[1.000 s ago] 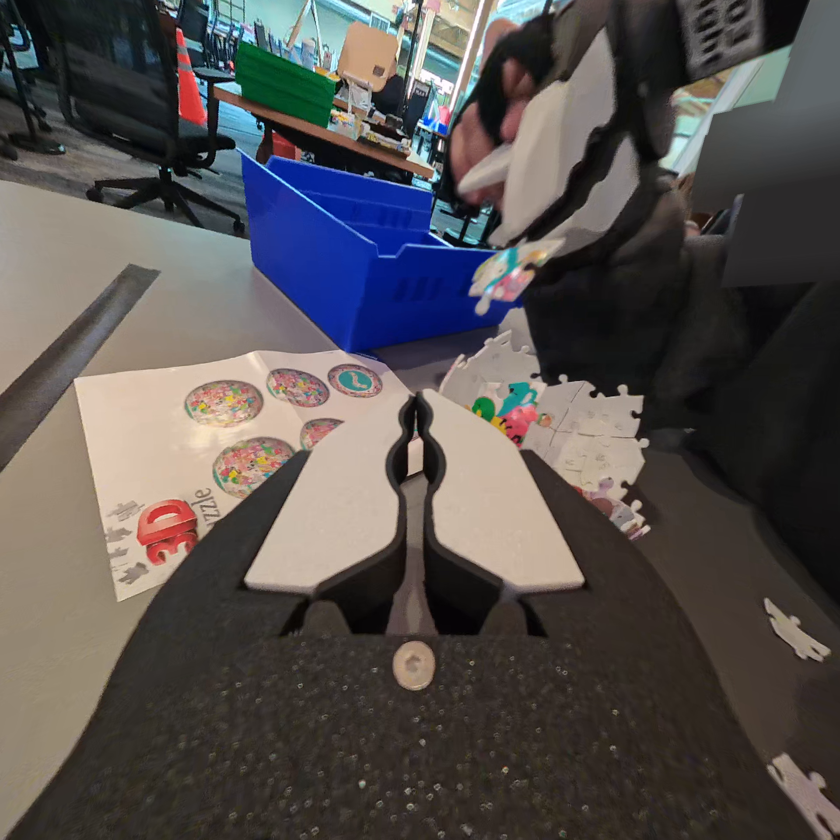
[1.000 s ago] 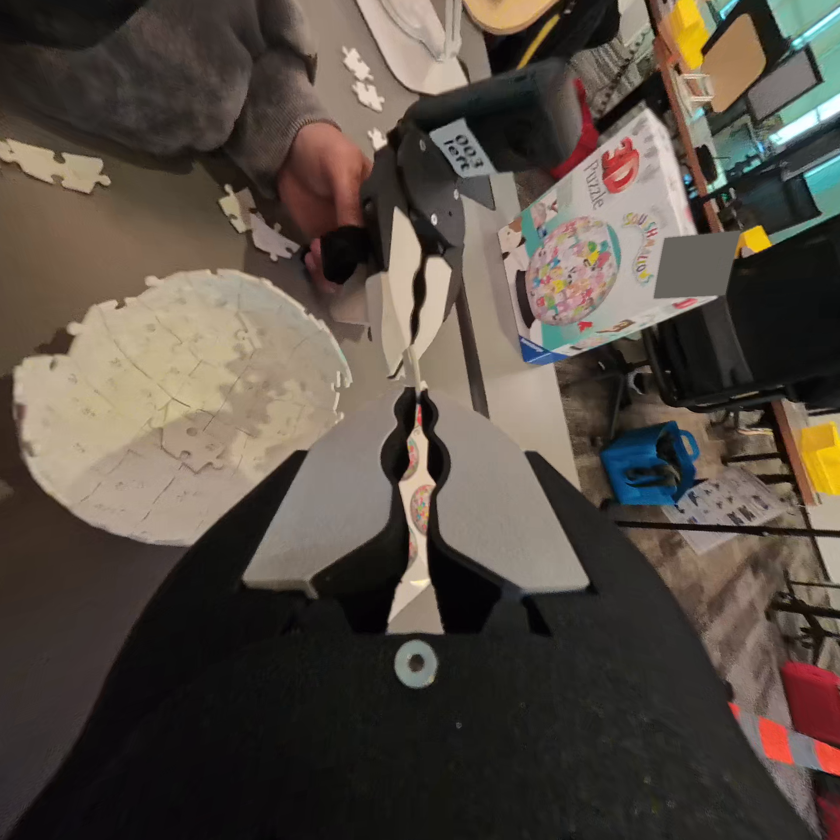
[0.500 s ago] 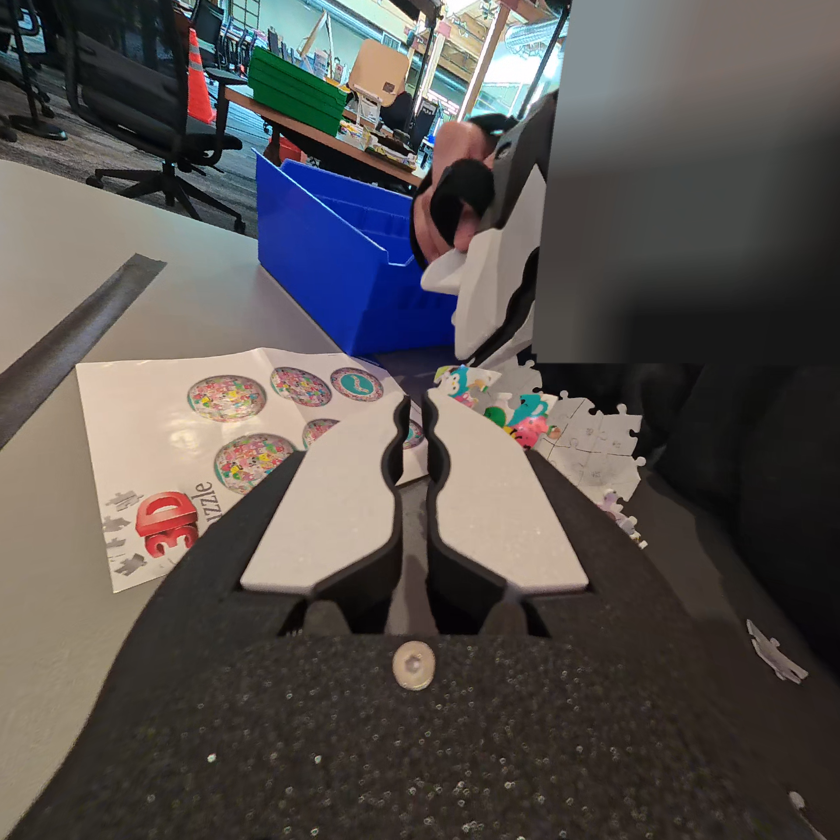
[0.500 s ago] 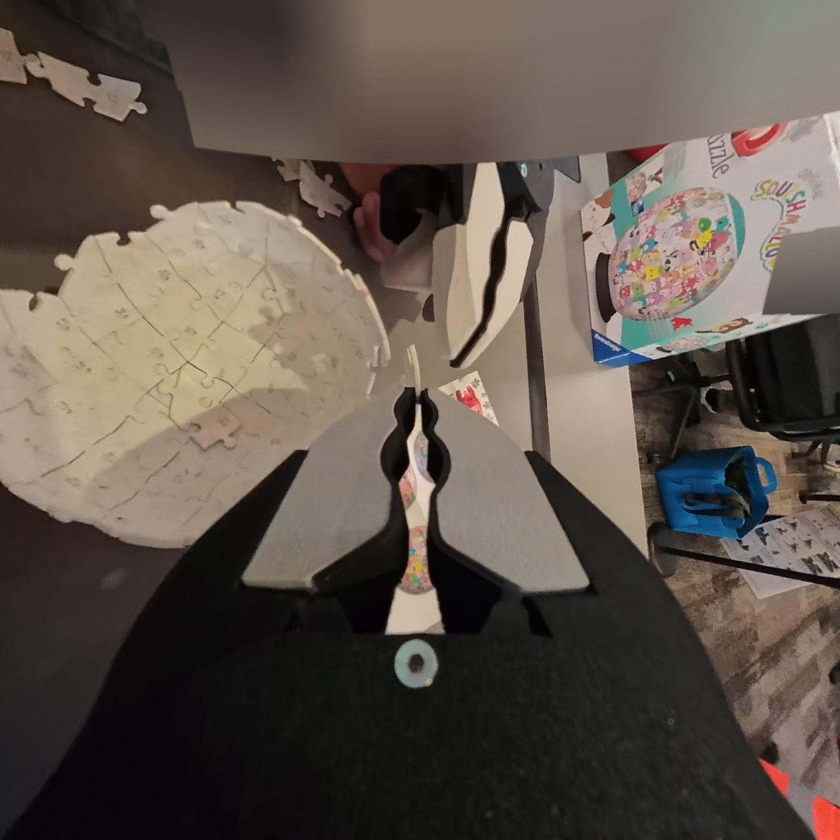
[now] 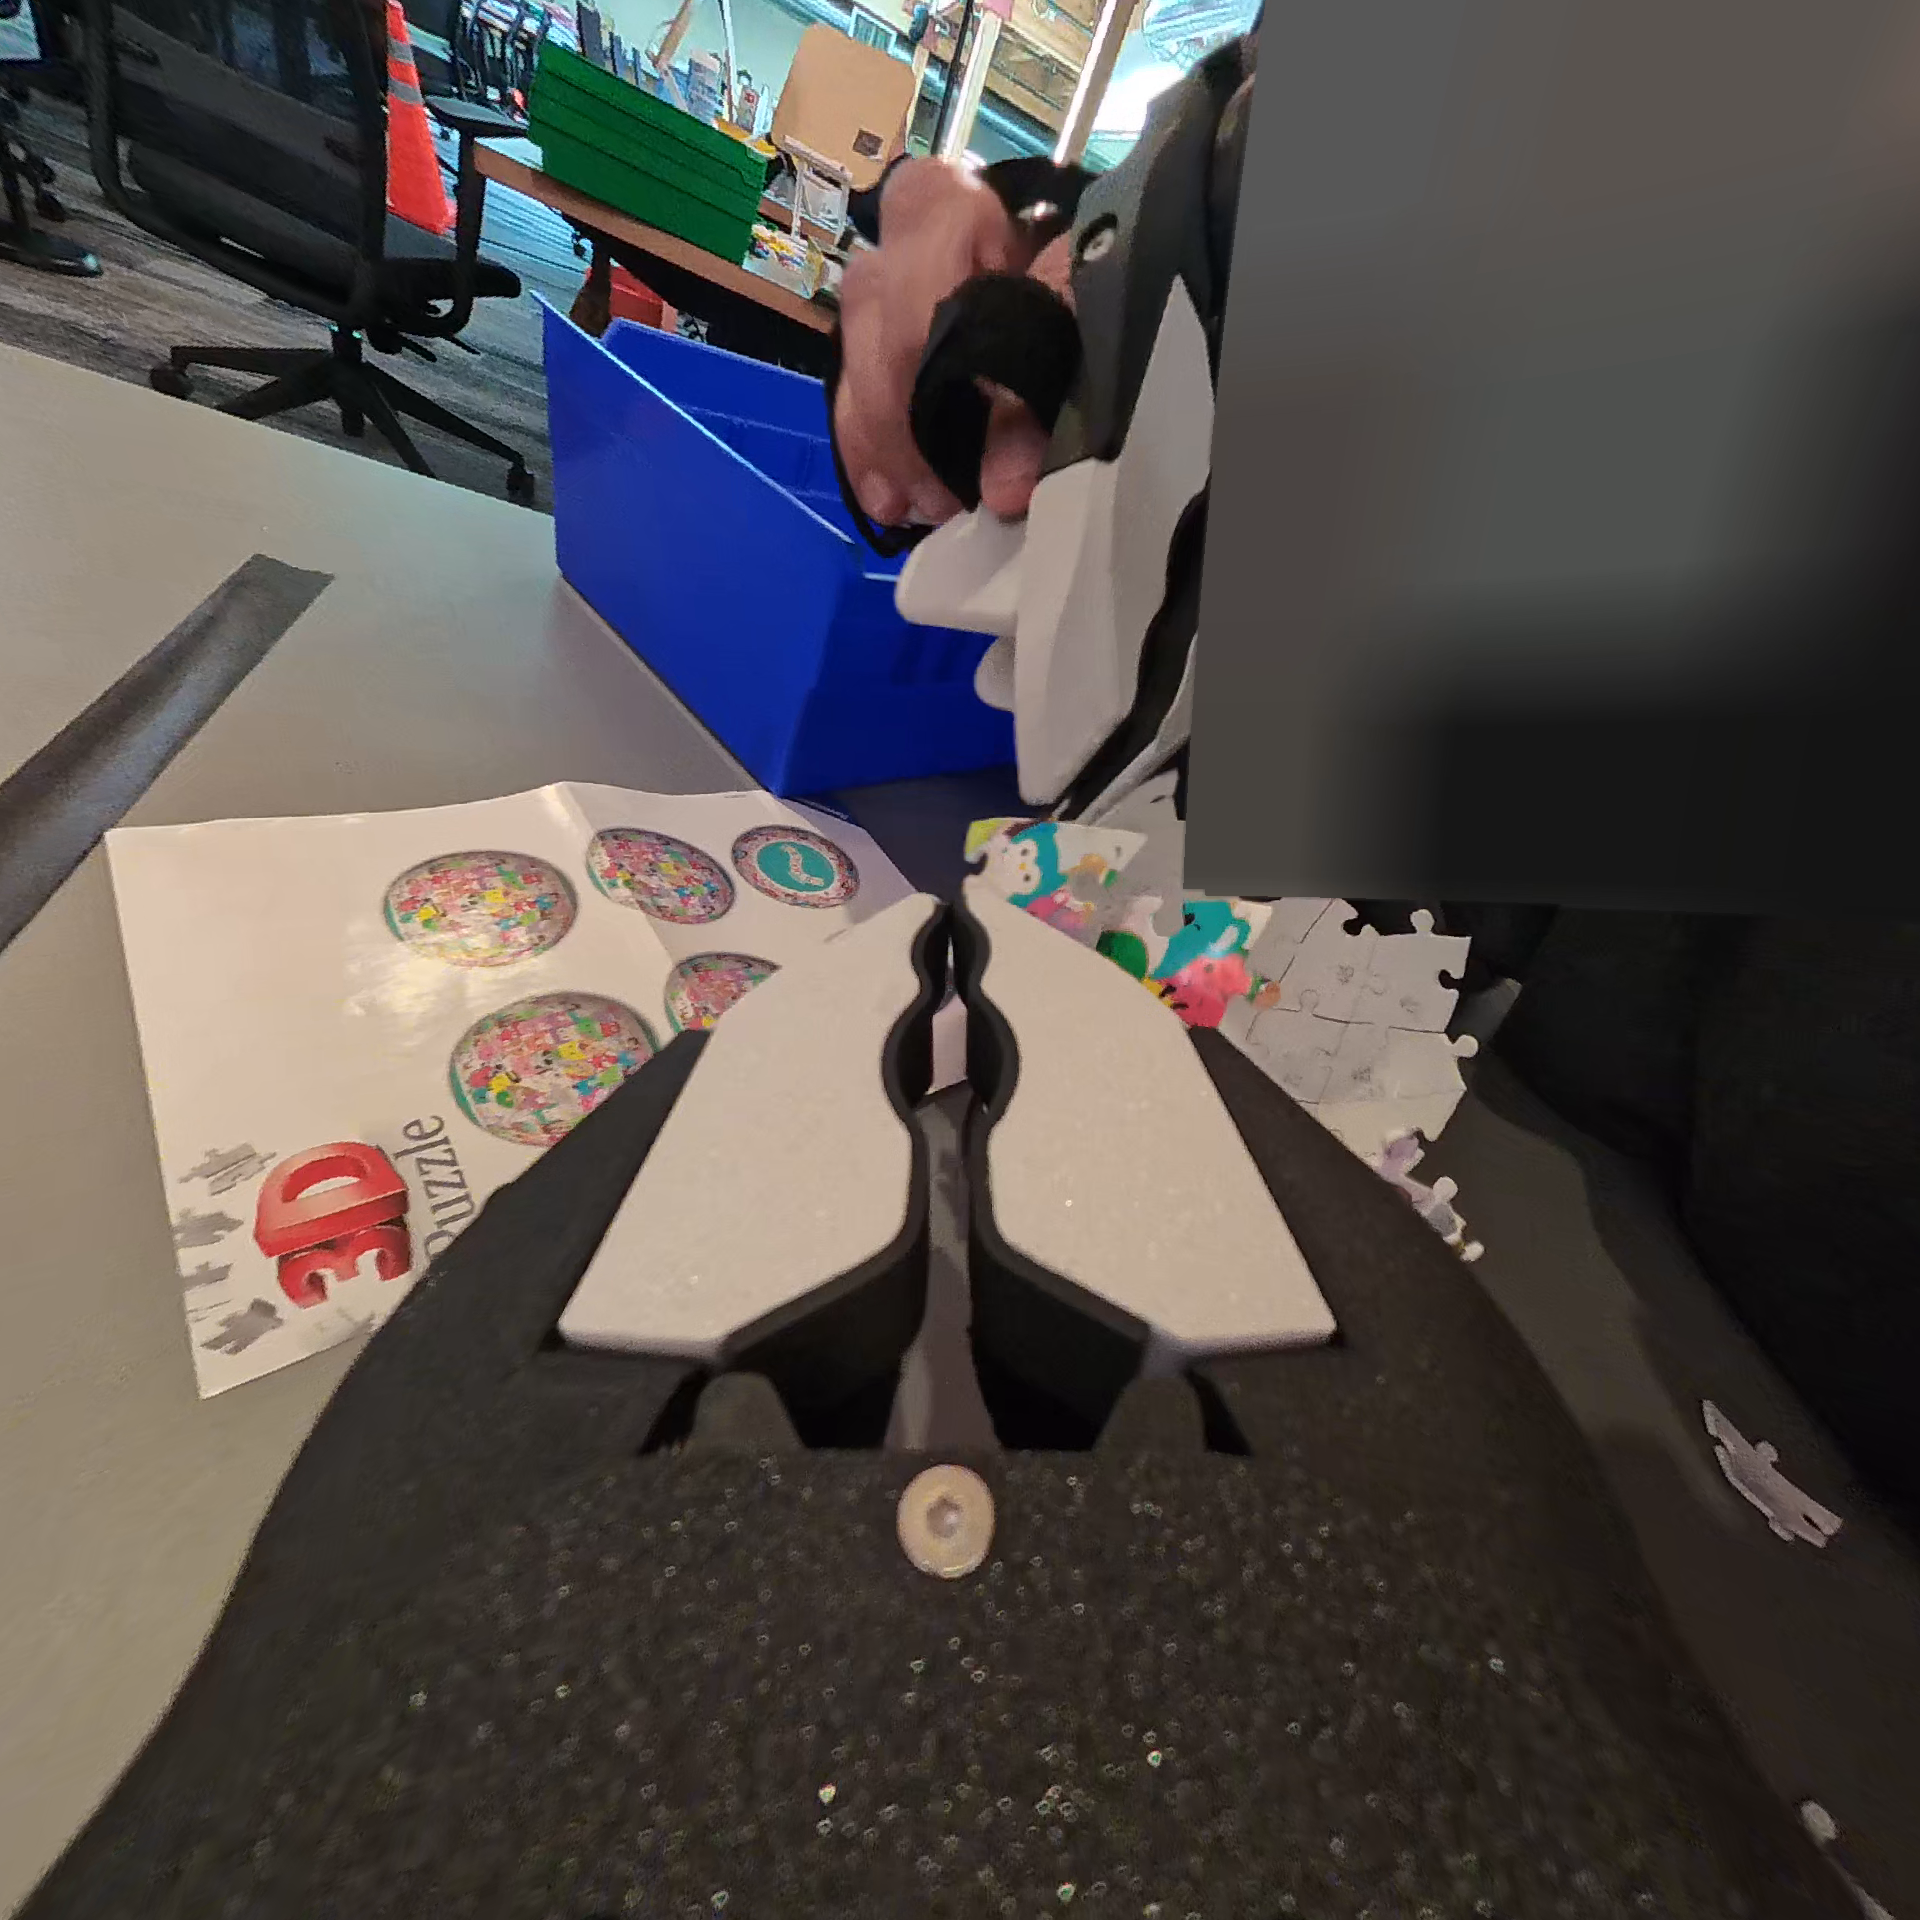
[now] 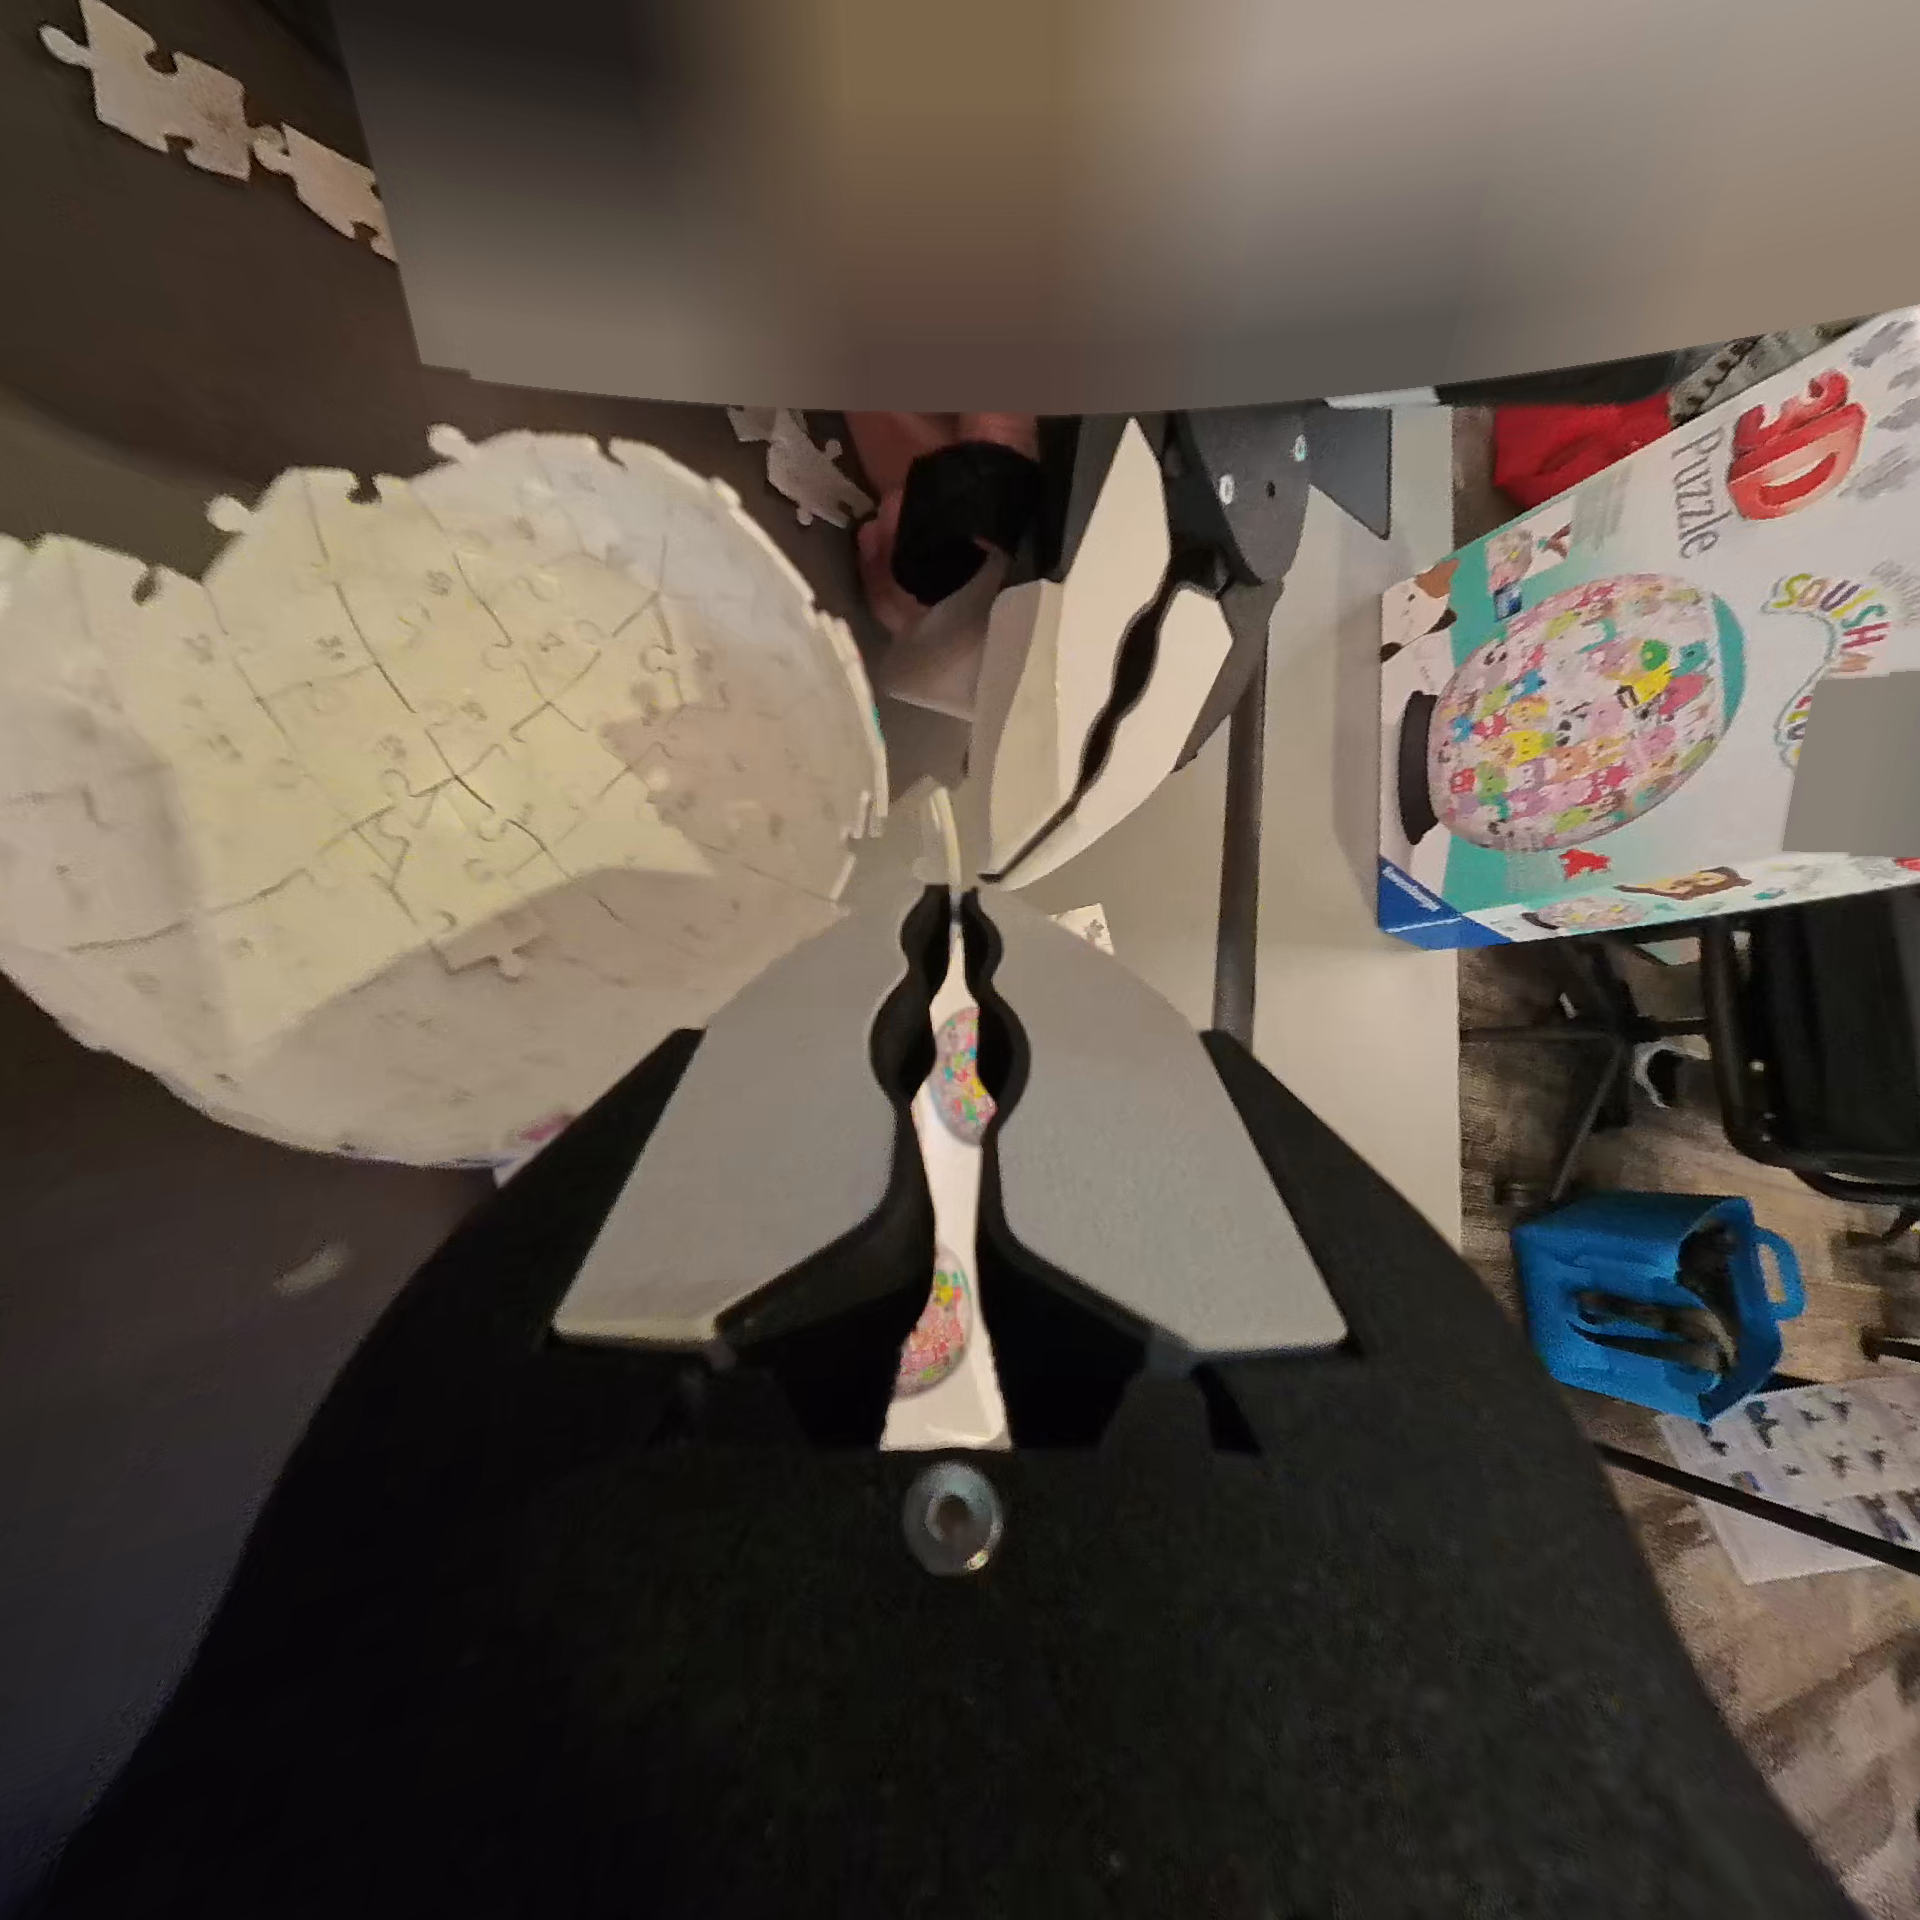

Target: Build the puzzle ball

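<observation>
Both grippers pinched: right gripper (image 6: 958, 902) clamps a puzzle piece (image 6: 943, 840) edge-on at the half-built puzzle ball (image 6: 416, 769) rim; left gripper (image 5: 956, 920) closed, empty. Grey table (image 5: 343, 644) holds leaflet (image 5: 343, 997), blue bin (image 5: 707, 582); office chair (image 5: 281, 187) behind

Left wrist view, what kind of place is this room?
Most likely a shared office or lab workspace: a rolling office chair, a long workbench stacked with green bins, and an orange traffic cone stand behind the table.
</observation>
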`<state>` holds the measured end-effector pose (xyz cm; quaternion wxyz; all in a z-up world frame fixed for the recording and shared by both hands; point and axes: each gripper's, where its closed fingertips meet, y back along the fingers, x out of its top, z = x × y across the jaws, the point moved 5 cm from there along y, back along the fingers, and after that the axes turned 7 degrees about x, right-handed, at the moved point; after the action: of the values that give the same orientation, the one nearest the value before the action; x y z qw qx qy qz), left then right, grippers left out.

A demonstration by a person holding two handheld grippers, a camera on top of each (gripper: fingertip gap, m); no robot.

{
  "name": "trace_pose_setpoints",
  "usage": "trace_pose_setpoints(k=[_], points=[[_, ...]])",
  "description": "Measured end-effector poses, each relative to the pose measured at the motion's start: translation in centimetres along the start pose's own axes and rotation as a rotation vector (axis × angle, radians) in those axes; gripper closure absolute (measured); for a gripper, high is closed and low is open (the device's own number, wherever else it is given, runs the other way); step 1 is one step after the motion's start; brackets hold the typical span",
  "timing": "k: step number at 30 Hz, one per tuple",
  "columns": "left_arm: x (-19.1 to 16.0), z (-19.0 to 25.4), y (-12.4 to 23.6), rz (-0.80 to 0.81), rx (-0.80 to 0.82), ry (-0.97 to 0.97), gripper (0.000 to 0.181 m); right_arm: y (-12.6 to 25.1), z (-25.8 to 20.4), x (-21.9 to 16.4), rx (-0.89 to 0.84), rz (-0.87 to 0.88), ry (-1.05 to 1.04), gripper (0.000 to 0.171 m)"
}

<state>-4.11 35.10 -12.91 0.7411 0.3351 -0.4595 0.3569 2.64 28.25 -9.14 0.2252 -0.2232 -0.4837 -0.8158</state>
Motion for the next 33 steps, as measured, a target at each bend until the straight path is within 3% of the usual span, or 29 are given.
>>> trace_pose_setpoints(k=[21,26,28,33], points=[[0.4,0.6,0.7,0.058,-0.034,0.016,0.167,-0.8,-0.7,-0.7,0.05,-0.053,0.057,0.169],[1.0,3.0,2.8,0.106,0.071,-0.108,0.147,-0.7,-0.7,-0.7,0.051,-0.046,0.059,0.169],[0.5,3.6,3.0,0.038,0.154,-0.182,0.137,-0.7,-0.8,-0.7,0.051,-0.049,0.059,0.169],[-0.3,4.8,2.2,-0.019,0.265,-0.273,0.14,-0.8,-0.8,-0.7,0.047,-0.053,0.059,0.169]])
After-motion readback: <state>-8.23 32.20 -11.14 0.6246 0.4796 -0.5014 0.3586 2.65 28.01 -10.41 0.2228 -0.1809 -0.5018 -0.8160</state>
